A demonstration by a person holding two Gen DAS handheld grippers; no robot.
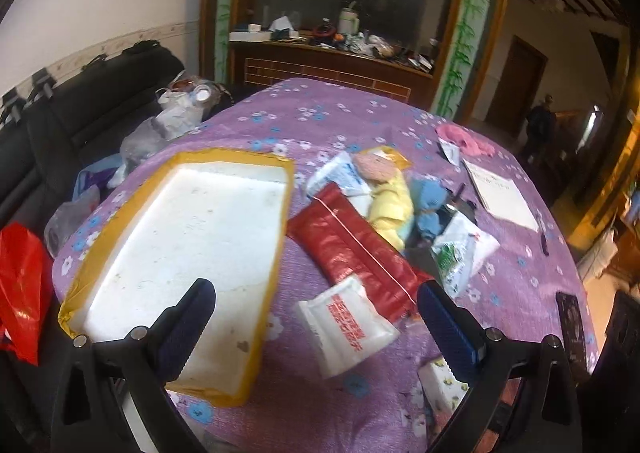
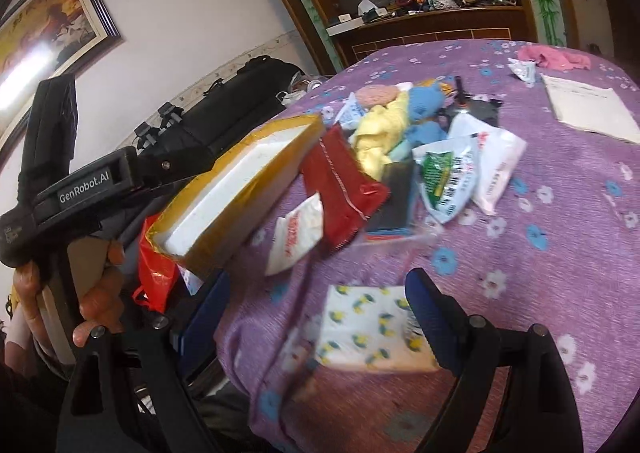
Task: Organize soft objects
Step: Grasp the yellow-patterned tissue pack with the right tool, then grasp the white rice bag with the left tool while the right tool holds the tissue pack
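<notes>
A white foam box [image 1: 188,237] with yellow tape on its rim sits empty on the left of the purple flowered table [image 1: 328,113]. To its right lie a red pouch [image 1: 356,253], a white packet with red print [image 1: 348,327], yellow cloth [image 1: 392,205], blue cloth [image 1: 430,205], and a green-and-white bag [image 1: 460,253]. My left gripper [image 1: 316,317] hovers open above the box's near corner and the white packet. My right gripper [image 2: 316,313] is open just over a tissue pack with lemon print [image 2: 372,329]. The foam box [image 2: 240,181] and red pouch [image 2: 344,181] lie beyond it.
A pink cloth [image 1: 464,137], a white paper sheet [image 1: 500,193] and a dark phone [image 1: 572,321] lie on the table's right side. A black sofa [image 1: 80,105] with bags stands left, a red plastic bag [image 1: 20,285] beside it. A hand [image 2: 96,293] holds the left gripper's handle.
</notes>
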